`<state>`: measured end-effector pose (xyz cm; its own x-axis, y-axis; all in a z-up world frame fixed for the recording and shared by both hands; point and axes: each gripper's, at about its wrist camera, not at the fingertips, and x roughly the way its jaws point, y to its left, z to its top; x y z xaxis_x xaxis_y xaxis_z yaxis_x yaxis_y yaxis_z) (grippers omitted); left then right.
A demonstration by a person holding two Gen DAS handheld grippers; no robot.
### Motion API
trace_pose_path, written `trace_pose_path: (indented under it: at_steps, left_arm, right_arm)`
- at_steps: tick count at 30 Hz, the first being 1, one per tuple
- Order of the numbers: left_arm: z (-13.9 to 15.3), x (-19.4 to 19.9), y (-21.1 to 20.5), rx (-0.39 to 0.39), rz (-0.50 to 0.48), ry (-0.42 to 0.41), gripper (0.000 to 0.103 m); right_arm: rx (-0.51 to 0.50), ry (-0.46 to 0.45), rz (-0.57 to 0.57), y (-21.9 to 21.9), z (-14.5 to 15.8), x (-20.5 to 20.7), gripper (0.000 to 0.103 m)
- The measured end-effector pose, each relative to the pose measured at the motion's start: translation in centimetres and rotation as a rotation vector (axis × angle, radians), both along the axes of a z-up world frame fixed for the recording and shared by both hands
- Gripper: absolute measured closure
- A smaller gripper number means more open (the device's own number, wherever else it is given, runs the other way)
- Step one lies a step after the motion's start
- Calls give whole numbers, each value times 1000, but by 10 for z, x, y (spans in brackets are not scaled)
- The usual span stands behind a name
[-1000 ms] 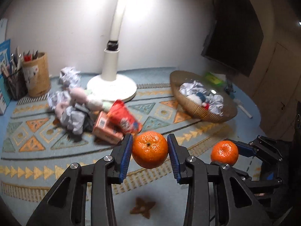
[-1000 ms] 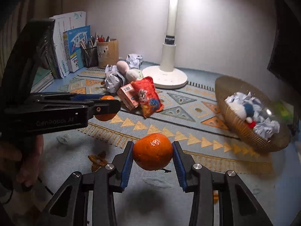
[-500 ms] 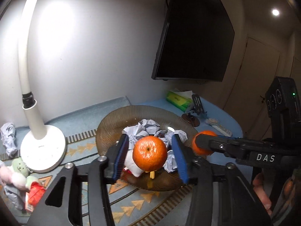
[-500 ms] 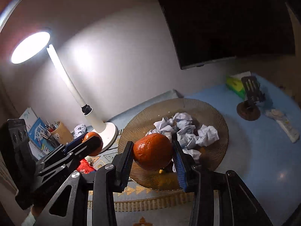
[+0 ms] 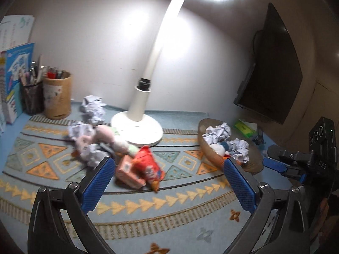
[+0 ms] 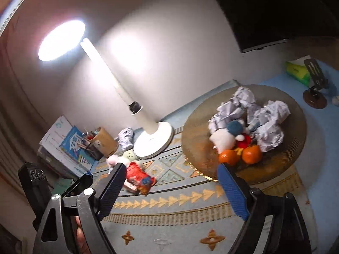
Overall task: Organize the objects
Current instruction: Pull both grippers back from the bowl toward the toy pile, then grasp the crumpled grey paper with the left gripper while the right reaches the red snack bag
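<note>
While both tongs, left (image 5: 167, 177) and right (image 6: 169, 182), are opening and empty, two oranges (image 6: 239, 155) lie in the basket (image 6: 197, 146).

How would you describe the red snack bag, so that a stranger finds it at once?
Start at the white lamp base on the patterned mat. In front of it lies a clutter pile; the red snack bag is at its near edge, beside a pink box. It alone is bright red and glossy.

oranges: two oranges (image 6: 240, 155) side by side at near rim inside the woven basket (image 6: 195, 139), right of lamp, touching plush toy.
</note>
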<state>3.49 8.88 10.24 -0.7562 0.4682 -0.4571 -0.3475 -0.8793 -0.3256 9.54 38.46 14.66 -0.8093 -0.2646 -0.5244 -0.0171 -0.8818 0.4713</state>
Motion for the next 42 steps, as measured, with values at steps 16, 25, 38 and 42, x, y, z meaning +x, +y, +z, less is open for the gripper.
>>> trace_pose_path:
  at_steps: [16,25,38,42]
  left_arm:
    - [-86,-13,-71,-23,134,-196,1]
    - [-89,-16,-72,-8,126,-230,1]
    - [-95,-21,-78,17,136,-289,1]
    - [-84,-30,-70,-109,96,-281,1]
  right_arm:
    - [489,-127,-37,-151,-107,-43,10]
    - [593,-115,9,-171,-109,-38,6]
    - [578,-121,-39,-165,-107,-37,5]
    - [498,-73,-30,-152,-93,-30,5]
